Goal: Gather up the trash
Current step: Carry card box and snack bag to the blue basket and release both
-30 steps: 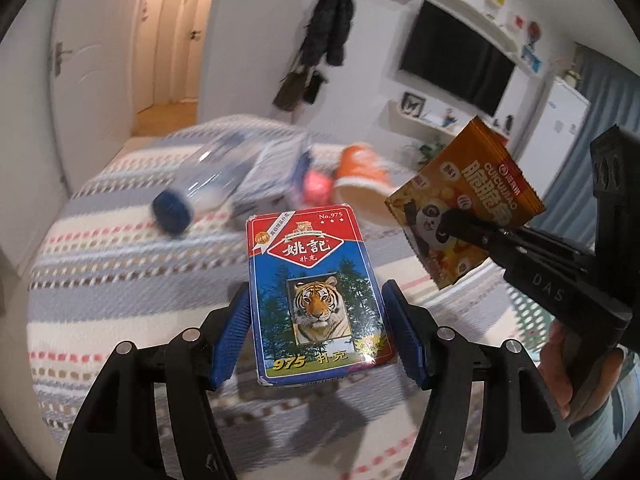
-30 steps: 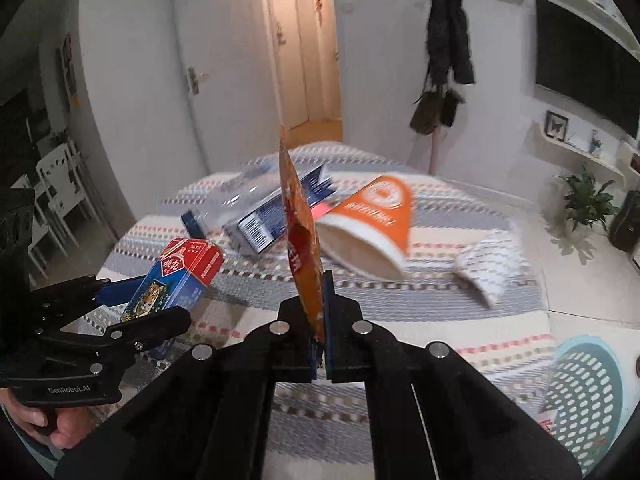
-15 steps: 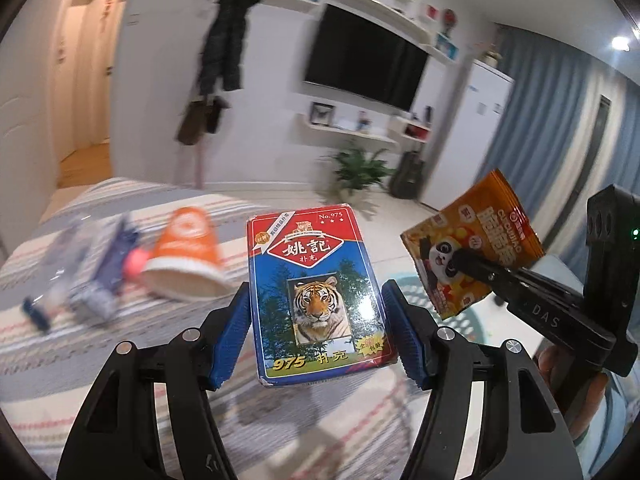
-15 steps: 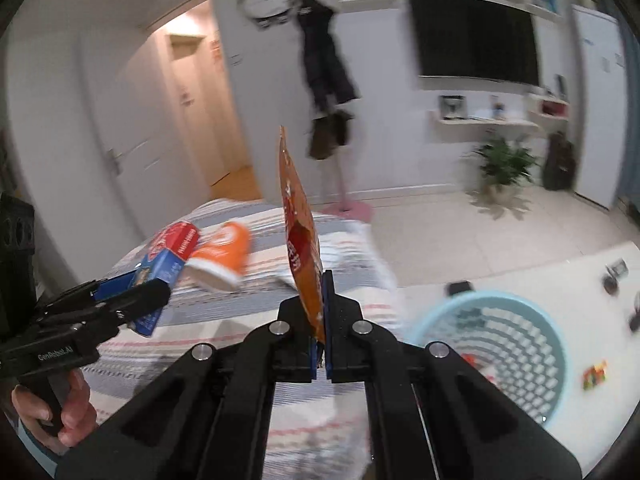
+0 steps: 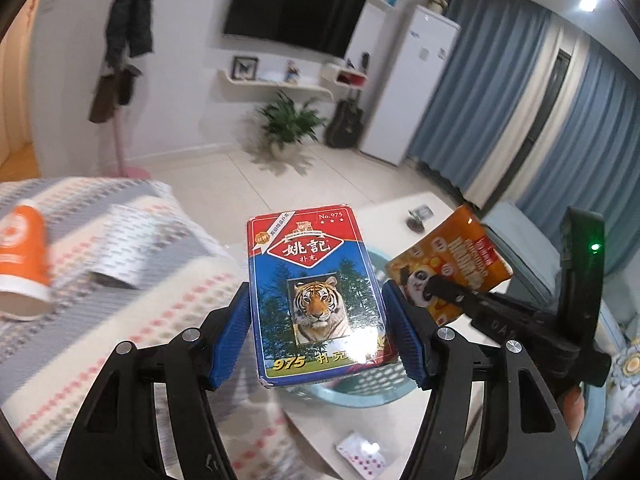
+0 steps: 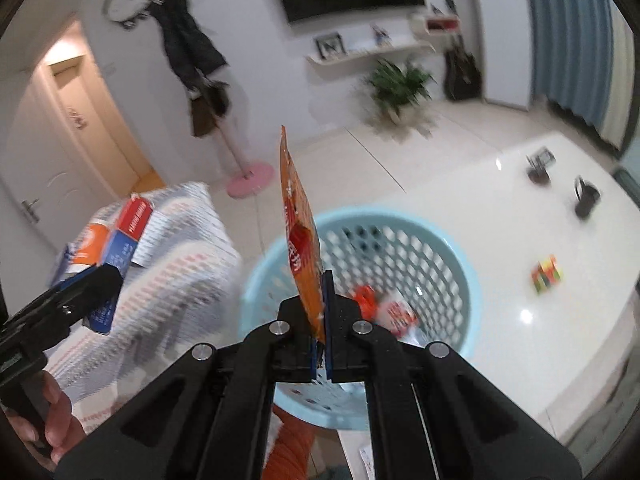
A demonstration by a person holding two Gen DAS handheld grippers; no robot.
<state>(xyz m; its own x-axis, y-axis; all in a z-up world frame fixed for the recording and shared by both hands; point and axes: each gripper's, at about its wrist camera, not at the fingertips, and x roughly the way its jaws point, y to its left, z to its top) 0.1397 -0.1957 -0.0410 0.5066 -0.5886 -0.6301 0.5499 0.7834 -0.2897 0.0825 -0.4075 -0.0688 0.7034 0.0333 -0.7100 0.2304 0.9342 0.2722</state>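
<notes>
My left gripper (image 5: 316,320) is shut on a red-and-blue playing-card box (image 5: 316,280) with a tiger picture, its blue pads pressing both sides. My right gripper (image 6: 320,320) is shut on the lower edge of an orange snack packet (image 6: 300,224), which stands up edge-on. That packet (image 5: 448,264) with its panda print shows to the right in the left wrist view. Below both grippers stands a light-blue mesh basket (image 6: 460,248) with some wrappers (image 6: 384,308) inside. The card box (image 6: 120,240) appears at the left in the right wrist view.
A striped bedspread (image 5: 100,300) at the left bears an orange paper cup (image 5: 22,260) and a white patterned wrapper (image 5: 132,240). The white low table (image 6: 520,240) carries a colourful cube (image 6: 546,274) and dark mugs. A playing card (image 5: 360,452) lies on the floor. A potted plant (image 5: 288,124) stands by the wall.
Both grippers have swung right, away from the bed and over the blue basket, each keeping its hold. The bottle and blue box on the bed have left the left wrist view.
</notes>
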